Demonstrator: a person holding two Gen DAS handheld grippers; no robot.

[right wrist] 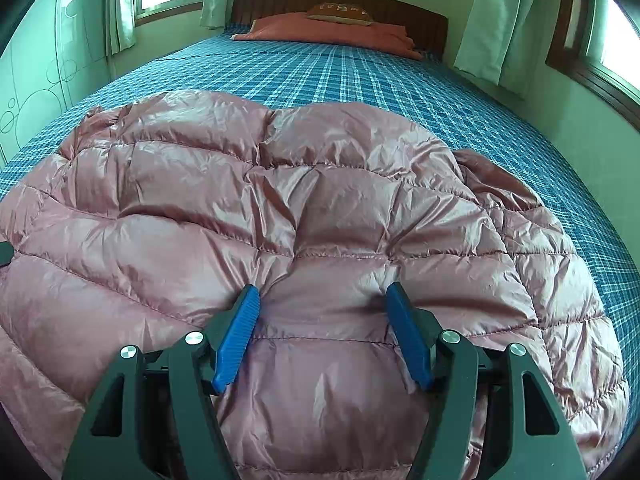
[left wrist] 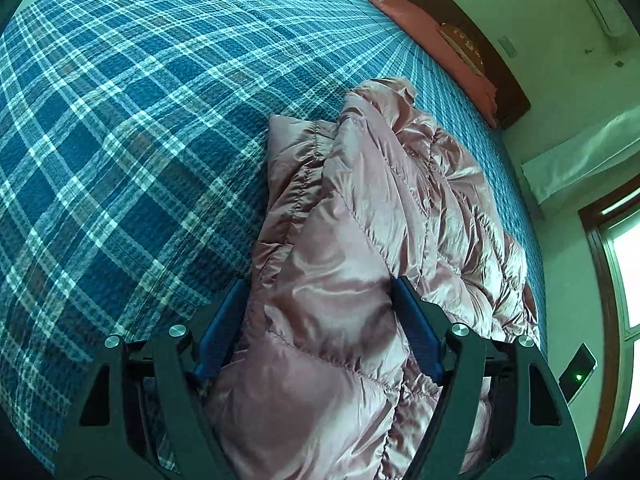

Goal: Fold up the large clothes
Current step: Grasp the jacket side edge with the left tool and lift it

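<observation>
Jacket (right wrist: 280,208) spread on bed (right wrist: 400,80), near foot edge. Pillow (right wrist: 328,32) laid at head edge, against headboard (right wrist: 280,0); small cushion (right wrist: 340,14) set on pillow. Bed centre between jacket and pillow left bare.

My left camera sits on my left hand-held gripper (left wrist: 318,316) and looks down from above, very close to the pink puffy coat (left wrist: 372,216). It faces across the bed (left wrist: 120,120), with the headboard (left wrist: 460,28) far off at the top right. My right camera sits on my right hand-held gripper (right wrist: 322,320), low and close over the coat (right wrist: 280,208). It faces straight up the bed (right wrist: 400,80) toward the headboard (right wrist: 340,4) and the orange pillow (right wrist: 328,32). Both views share the coat, the blue checked bed cover, the pillow and the headboard.
</observation>
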